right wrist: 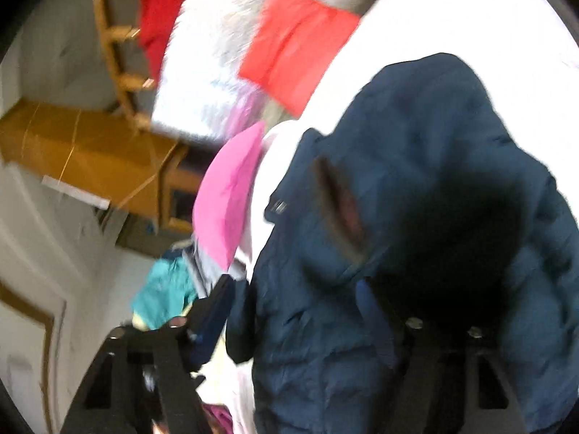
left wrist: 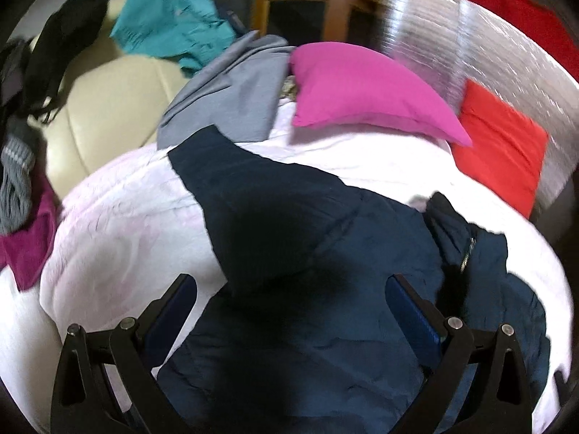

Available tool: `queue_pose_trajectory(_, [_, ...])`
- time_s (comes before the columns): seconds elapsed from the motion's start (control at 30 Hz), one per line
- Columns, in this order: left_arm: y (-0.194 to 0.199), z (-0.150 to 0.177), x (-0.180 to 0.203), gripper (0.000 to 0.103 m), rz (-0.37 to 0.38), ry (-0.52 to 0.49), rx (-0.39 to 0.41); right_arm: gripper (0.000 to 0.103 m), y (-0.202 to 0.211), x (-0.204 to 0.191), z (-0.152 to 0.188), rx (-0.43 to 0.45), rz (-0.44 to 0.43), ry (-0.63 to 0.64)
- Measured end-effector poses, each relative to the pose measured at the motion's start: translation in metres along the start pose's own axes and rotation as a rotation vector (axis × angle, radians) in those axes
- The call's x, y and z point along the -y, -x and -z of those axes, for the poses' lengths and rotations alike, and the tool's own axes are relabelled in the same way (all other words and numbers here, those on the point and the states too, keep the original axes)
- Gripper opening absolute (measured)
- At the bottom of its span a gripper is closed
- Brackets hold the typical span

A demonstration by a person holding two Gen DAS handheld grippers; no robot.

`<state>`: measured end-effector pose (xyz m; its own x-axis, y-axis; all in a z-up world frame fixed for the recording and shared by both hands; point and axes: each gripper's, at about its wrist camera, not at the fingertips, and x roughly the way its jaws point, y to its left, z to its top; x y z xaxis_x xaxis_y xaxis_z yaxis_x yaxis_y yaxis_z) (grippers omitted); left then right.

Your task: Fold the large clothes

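A large navy padded jacket [left wrist: 307, 238] lies spread on a white bed cover [left wrist: 119, 238], one sleeve stretching up and left, a zip at its right side. My left gripper [left wrist: 291, 289] is open just above the jacket's middle, holding nothing. In the right wrist view the same jacket [right wrist: 416, 181] fills the right half, its hood bunched up. My right gripper [right wrist: 293, 289] is open with the jacket's edge lying between its fingers, the jaws apart.
A pink pillow [left wrist: 362, 90], a red cushion [left wrist: 503, 152] and a grey garment [left wrist: 231, 97] lie at the bed's far end. A cream armchair [left wrist: 108, 108] at left carries teal [left wrist: 170, 25] and black clothes. A wooden cabinet [left wrist: 307, 0] stands behind.
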<state>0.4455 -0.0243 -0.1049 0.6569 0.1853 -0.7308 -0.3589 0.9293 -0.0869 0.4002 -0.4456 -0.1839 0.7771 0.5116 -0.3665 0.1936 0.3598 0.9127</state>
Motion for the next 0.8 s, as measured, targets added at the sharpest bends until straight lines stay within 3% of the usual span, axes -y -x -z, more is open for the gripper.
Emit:
queue_pose_trajectory(0.1, [-0.003, 0.000, 0.002, 0.103, -0.025, -0.014, -0.007, 0.070, -0.015, 0.002, -0.016, 0.002, 0.048, -0.029])
queue_pose_trajectory(0.23, [-0.012, -0.003, -0.008, 0.103, -0.042, 0.025, -0.041, 0.070, -0.047, 0.004, -0.026, -0.071, 0.135, -0.023])
queue_pose_trajectory(0.37, [-0.018, -0.007, -0.020, 0.103, -0.051, 0.071, -0.065, 0.070, -0.069, -0.016, -0.021, -0.110, 0.104, -0.001])
queue_pose_trajectory(0.5, [-0.020, -0.008, -0.026, 0.103, -0.059, 0.093, -0.074, 0.070, -0.077, -0.066, -0.009, -0.151, -0.069, 0.075])
queue_pose_trajectory(0.63, [-0.022, -0.007, -0.029, 0.103, -0.051, 0.104, -0.086, 0.070, -0.071, -0.126, 0.012, -0.210, -0.228, 0.243])
queue_pose_trajectory(0.67, [-0.021, -0.007, -0.029, 0.103, -0.043, 0.104, -0.087, 0.070, -0.068, -0.133, 0.015, -0.207, -0.225, 0.281])
queue_pose_trajectory(0.73, [-0.021, -0.008, -0.027, 0.103, -0.026, 0.096, -0.087, 0.070, -0.058, -0.133, 0.014, -0.172, -0.140, 0.338])
queue_pose_trajectory(0.8, [-0.024, -0.009, -0.025, 0.103, 0.005, 0.086, -0.097, 0.070, -0.047, -0.117, 0.005, -0.096, 0.033, 0.356])
